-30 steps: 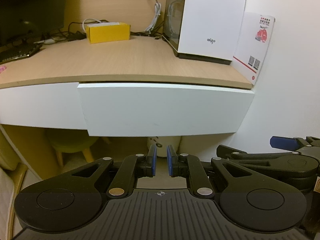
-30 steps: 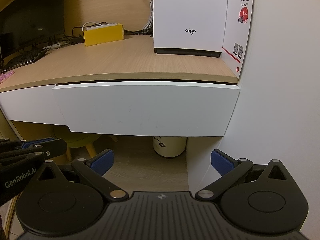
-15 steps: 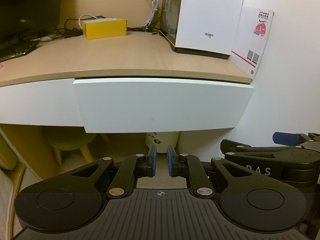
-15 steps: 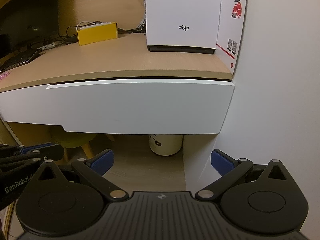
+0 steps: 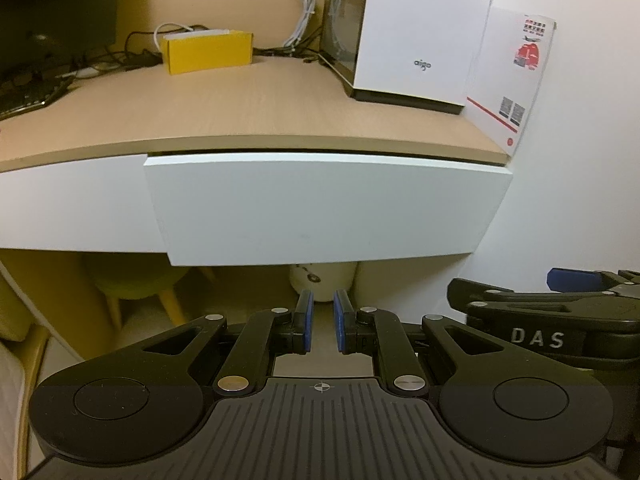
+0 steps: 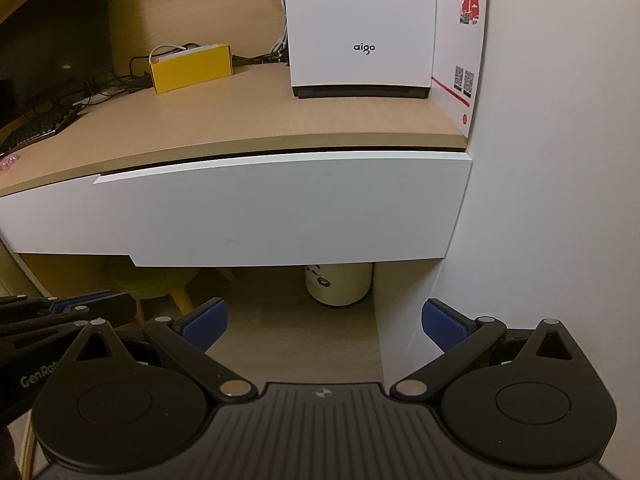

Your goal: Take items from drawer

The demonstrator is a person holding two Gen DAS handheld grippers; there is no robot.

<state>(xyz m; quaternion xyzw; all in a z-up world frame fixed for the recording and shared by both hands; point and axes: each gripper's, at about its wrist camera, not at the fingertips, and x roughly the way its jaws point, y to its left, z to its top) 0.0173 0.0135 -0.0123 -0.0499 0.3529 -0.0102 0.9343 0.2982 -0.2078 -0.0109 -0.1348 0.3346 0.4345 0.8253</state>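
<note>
Drawer (image 5: 320, 208) fronts sit a little lower in both views than a second ago, so more of the bench (image 5: 248, 108) top shows; otherwise nothing on it has shifted. That drawer, a flat matte white panel under the pale wood-grain bench, stands pulled out a crack at its left end, its inside hidden. The left gripper (image 5: 324, 322) hangs below and in front of it, blue pads nearly together with only a thin slit and nothing between them. The right gripper (image 6: 324, 324) is spread wide and empty. On the bench far back stand a glossy white tower case (image 6: 362, 28), a yellow cardboard box (image 6: 192, 68) and a printed card (image 6: 460, 48) against the right wall.
</note>
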